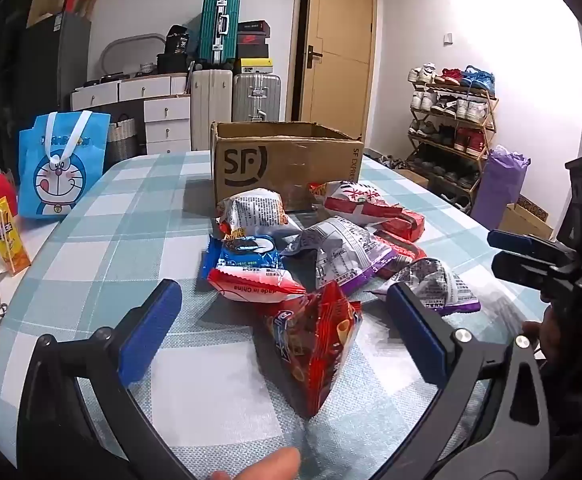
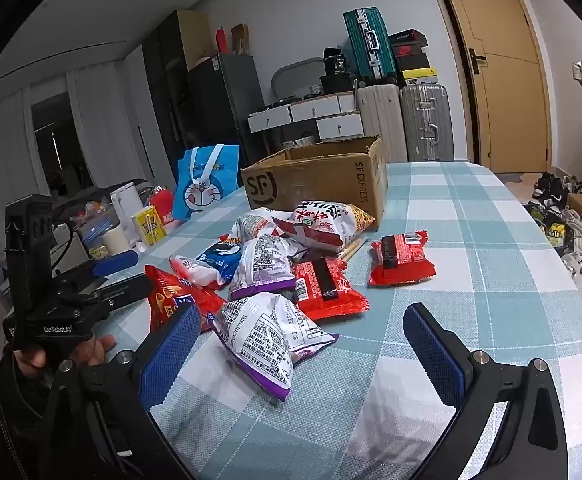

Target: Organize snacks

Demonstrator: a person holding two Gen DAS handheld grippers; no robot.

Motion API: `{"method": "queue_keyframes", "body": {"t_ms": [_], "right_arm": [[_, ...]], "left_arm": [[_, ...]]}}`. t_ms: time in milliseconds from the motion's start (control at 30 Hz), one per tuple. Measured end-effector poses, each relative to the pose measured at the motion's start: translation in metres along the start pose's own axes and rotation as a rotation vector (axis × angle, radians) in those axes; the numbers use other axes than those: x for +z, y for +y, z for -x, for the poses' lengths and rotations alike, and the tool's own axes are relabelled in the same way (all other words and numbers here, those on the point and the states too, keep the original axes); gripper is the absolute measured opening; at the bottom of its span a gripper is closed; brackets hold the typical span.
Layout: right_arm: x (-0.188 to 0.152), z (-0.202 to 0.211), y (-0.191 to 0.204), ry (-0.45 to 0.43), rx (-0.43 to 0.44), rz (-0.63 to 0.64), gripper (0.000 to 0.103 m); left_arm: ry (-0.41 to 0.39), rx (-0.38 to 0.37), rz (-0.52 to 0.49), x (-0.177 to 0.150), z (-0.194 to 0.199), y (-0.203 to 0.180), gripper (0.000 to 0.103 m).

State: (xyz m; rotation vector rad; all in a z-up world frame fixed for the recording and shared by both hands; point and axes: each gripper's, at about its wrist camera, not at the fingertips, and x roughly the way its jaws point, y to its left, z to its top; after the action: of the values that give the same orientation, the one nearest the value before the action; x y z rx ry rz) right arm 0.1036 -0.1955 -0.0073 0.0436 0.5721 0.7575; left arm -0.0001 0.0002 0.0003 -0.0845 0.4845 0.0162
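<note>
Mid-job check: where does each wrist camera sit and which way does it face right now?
Left wrist: on the left gripper, angled down across the table at a red snack bag; fingers open, right gripper at the right edge.
Right wrist: on the right gripper, facing a purple-trimmed bag; left gripper and hand at left.
Shared: snack pile, SF cardboard box, checked tablecloth.

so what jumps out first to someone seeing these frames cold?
The heap of snack packets mid-table on the blue checked tablecloth, red, white and purple wrappers overlapping. Just behind it stands an open cardboard box marked SF. Both the left gripper and the right gripper frame the pile with blue fingers wide apart, holding nothing.
</note>
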Motion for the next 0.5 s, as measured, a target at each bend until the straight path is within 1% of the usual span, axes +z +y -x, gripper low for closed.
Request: {"method": "queue_keyframes", "body": {"t_ms": [33,100,500], "right_arm": [[0.0,-0.0002,0.0002,0.004,0.0,0.005,0.103],[0.0001,-0.0002,-0.0002,0.003,0.003,0.005,0.103],[-0.0003,-0.001,-0.0004,0.004,0.003,0.006,0.103]], "left_arm": [[0.002,0.017,-0.008,0.0002,-0.0003,-0.0008,0.102],[0.002,0.021,-0.005,0.0006,-0.0003,-0.0019,0.102],[-0.002,0.005,0.016,-0.0012,-0.0014,0.0034,0.102]]}}
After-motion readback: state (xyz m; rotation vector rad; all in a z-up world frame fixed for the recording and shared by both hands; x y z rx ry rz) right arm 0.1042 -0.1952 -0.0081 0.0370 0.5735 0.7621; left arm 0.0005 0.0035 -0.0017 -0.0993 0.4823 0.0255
